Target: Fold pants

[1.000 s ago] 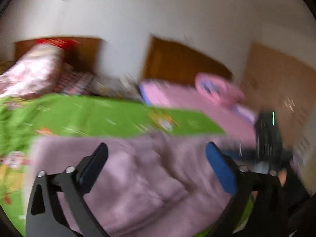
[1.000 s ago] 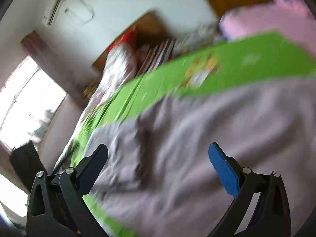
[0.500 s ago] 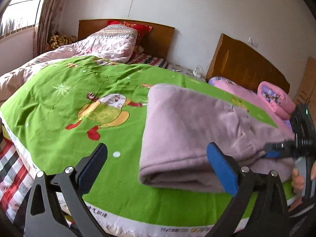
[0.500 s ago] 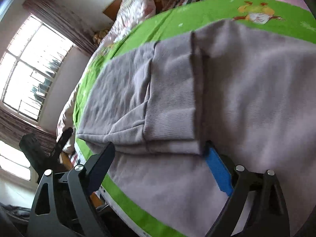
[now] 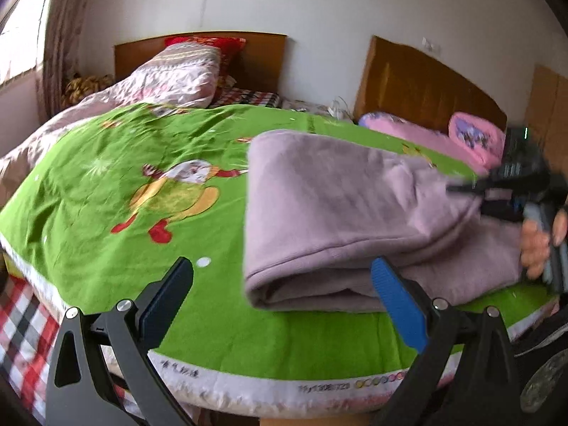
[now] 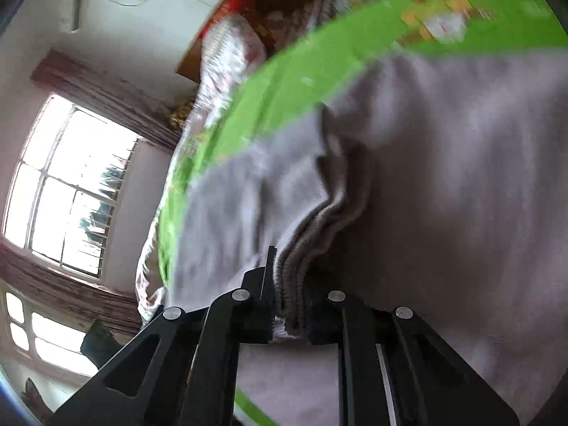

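Note:
Lilac fleece pants [image 5: 337,206] lie folded over on the green bedspread [image 5: 142,184], the thick fold edge facing me. My left gripper [image 5: 280,269] hovers open at that fold's near left corner, its blue right finger [image 5: 394,294] in front of the cloth and touching nothing. In the right wrist view the pants [image 6: 443,177] fill the frame. There my right gripper [image 6: 289,284] has its jaws closing, and the pads pinch the bunched ribbed hem [image 6: 301,248]. The left wrist view shows that right gripper [image 5: 461,190] blurred at the pants' right end, with a hand [image 5: 536,245] behind it.
The bedspread's white front edge [image 5: 248,387] hangs over a checked sheet [image 5: 21,330]. A quilt and pillows [image 5: 170,78] lie against the headboard [image 5: 259,56]. A second bed with pink bedding [image 5: 426,135] stands on the right. A window [image 6: 67,191] is off to the left.
The right gripper's jaws went from wide open to closed on the ribbed hem, and the cloth has bunched up. The left gripper swung down to the folded edge, then held still.

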Demonstrator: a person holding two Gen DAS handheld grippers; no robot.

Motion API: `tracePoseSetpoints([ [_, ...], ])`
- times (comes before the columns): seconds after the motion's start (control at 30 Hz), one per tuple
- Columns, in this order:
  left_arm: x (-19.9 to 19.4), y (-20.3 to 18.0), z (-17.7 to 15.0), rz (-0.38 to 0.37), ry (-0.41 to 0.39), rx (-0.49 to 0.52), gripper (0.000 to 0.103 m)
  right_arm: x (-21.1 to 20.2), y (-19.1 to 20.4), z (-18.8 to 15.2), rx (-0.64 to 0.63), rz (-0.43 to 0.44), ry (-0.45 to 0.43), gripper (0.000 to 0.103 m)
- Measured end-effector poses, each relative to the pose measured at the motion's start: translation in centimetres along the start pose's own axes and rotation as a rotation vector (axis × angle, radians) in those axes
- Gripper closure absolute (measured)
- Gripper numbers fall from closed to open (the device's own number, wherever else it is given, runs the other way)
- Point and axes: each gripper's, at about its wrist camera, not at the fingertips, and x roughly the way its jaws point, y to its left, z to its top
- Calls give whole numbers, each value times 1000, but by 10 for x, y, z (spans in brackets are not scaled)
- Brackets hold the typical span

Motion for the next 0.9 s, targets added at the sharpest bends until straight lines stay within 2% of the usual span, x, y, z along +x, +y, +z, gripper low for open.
tracePoseSetpoints([
  [0.13,20,-14,6,69,41,66,3,-16,51,21,-148,50,-62,89],
  [0.23,30,-15,15,100,60,57,2,-25,78,32,-219,88,-102,89],
  [0.33,33,-7,18,164,66,53,1,-42,102,35,-278,128,-160,89],
  [0.43,22,14,20,161,33,-29,1,-55,99,28,-292,110,-189,90],
  [0.5,14,22,18,101,24,-56,1,-56,79,23,-242,75,-181,90],
  [0.57,11,16,14,69,31,-15,2,-54,60,21,-183,36,-169,90],
  [0.67,19,-10,8,19,77,87,2,-46,57,25,-167,37,-165,90],
  [0.73,25,-23,9,36,79,127,2,-45,64,31,-181,61,-178,90],
  [0.83,32,-35,14,38,63,127,2,-49,87,46,-230,106,-198,90],
  [0.9,42,-40,17,133,60,150,2,-51,104,49,-264,123,-200,90],
])
